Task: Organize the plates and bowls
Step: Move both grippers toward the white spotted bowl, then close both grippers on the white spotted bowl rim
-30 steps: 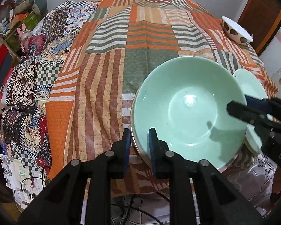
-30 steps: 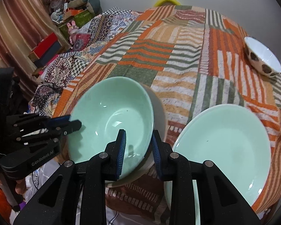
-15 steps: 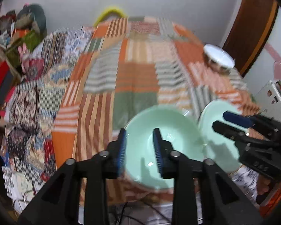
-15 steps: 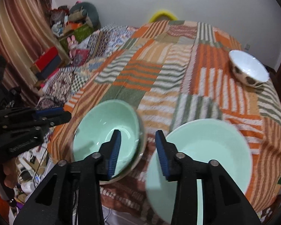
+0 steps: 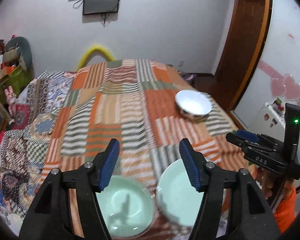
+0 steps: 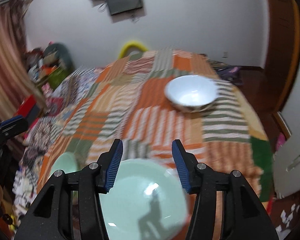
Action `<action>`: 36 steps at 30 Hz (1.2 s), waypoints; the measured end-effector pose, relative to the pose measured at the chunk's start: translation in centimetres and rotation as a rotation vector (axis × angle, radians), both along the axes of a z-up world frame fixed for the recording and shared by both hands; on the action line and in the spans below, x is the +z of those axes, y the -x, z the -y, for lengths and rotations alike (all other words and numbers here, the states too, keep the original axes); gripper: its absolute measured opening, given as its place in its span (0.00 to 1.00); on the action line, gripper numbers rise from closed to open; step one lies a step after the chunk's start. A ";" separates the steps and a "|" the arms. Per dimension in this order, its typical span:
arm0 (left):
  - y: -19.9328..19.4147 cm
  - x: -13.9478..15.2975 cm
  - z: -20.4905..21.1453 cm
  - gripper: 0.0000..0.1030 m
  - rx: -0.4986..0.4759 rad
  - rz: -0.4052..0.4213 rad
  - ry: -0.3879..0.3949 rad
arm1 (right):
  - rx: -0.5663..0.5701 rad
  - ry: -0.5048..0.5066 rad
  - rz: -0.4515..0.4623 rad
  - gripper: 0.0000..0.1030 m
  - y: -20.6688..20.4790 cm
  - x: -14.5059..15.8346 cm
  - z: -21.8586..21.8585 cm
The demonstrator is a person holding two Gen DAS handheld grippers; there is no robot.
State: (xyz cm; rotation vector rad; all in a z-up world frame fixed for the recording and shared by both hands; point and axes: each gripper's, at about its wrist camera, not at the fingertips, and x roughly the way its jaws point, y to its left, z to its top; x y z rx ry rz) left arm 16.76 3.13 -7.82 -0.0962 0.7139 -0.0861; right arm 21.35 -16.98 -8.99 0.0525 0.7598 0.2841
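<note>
Two pale green glazed dishes sit at the near edge of an orange-and-green striped patchwork bedspread (image 5: pixel 117 108), both grippers opening above them, jaws empty.

Left view's bottom shows green bowl (image 5: pixel 125 204) beside green plate (image 5: pixel 178 196) under the left gripper (image 5: pixel 150 154), right gripper (image 5: pixel 242 138) at right edge; right view, its gripper (image 6: pixel 146 156) over the plate (image 6: pixel 141 200), shows the white ceramic bowl (image 6: pixel 192 94) larger at upper right.

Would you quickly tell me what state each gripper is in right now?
Left gripper: jaws opening, nothing between them, above the green dishes.
Right gripper: jaws opening, nothing held, above the green plate.
</note>
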 end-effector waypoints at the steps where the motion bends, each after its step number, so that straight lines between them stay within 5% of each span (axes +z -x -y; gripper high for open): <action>1: -0.5 0.2 0.4 0.62 -0.007 0.004 0.006 | -0.015 0.000 0.003 0.46 -0.2 0.1 0.6; 16: -12.4 -2.8 7.0 0.62 -0.073 -0.058 0.017 | -0.196 -0.056 -0.071 0.46 -9.2 -2.3 8.4; 29: -20.7 -9.3 6.9 0.62 -0.051 -0.184 -0.009 | -0.191 -0.023 -0.174 0.32 -17.0 -6.5 7.3; 36: -22.7 -11.2 7.0 0.62 -0.057 -0.222 -0.007 | -0.152 -0.028 -0.219 0.14 -18.5 -7.7 6.8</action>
